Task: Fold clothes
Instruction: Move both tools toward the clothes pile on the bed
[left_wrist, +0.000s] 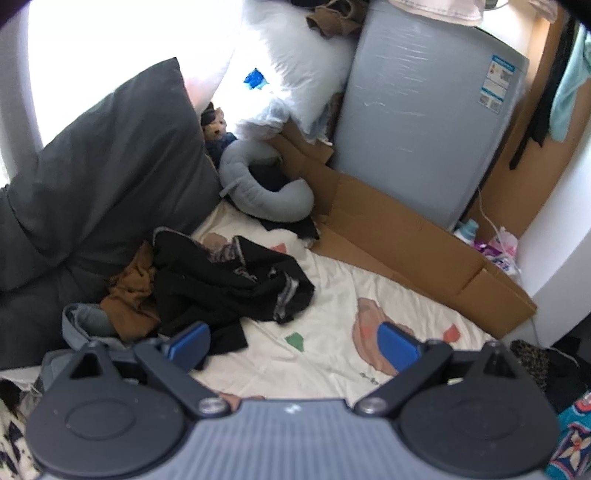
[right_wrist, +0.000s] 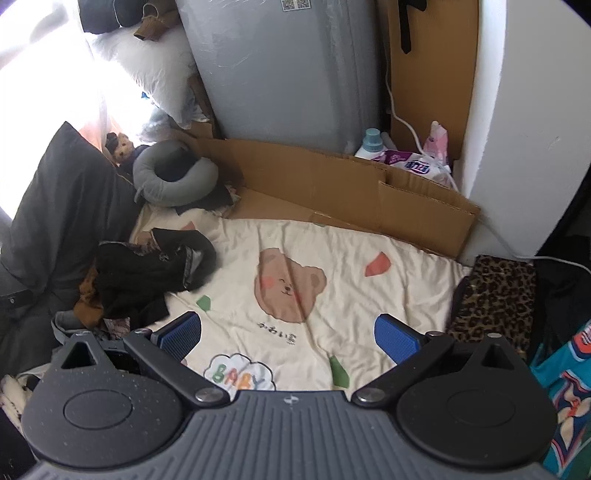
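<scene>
- My left fingers (left_wrist: 295, 347) are spread wide and grip nothing; the cream blanket (left_wrist: 332, 295) with its bear print shows plainly in the gap between them.
- My right fingers (right_wrist: 288, 339) are spread wide too and empty, hanging above the same blanket (right_wrist: 332, 236), with the printed bear just ahead of the gap.
- The clothes I have to fold lie in a heap: a black garment (left_wrist: 229, 284) is bunched just ahead of my left-hand pad, on top of a brown garment (left_wrist: 133, 295) with a grey garment (left_wrist: 85, 321) beside it.
- From my right fingers that same black garment (right_wrist: 147, 269) sits ahead and well off to the left, beyond my left pad.
- Nothing is folded yet, as I judge it; the first step is to pull one piece out of the pile.
- The risk is the tangle: the black piece overlaps the brown one, so a deep pinch could lift both at once.
- A low pinch could also catch the blanket under the heap and drag it.
- I cannot tell where the black garment's collar or hem is, so a blind grab may lift it twisted.
- The dark pillow (left_wrist: 96, 177) leans right against the pile on its far left, and could tip onto the clothes if I tug that way.
- A leopard-print cloth (right_wrist: 495, 295) lies just right of my right pad; a wide swing could snag it.
</scene>
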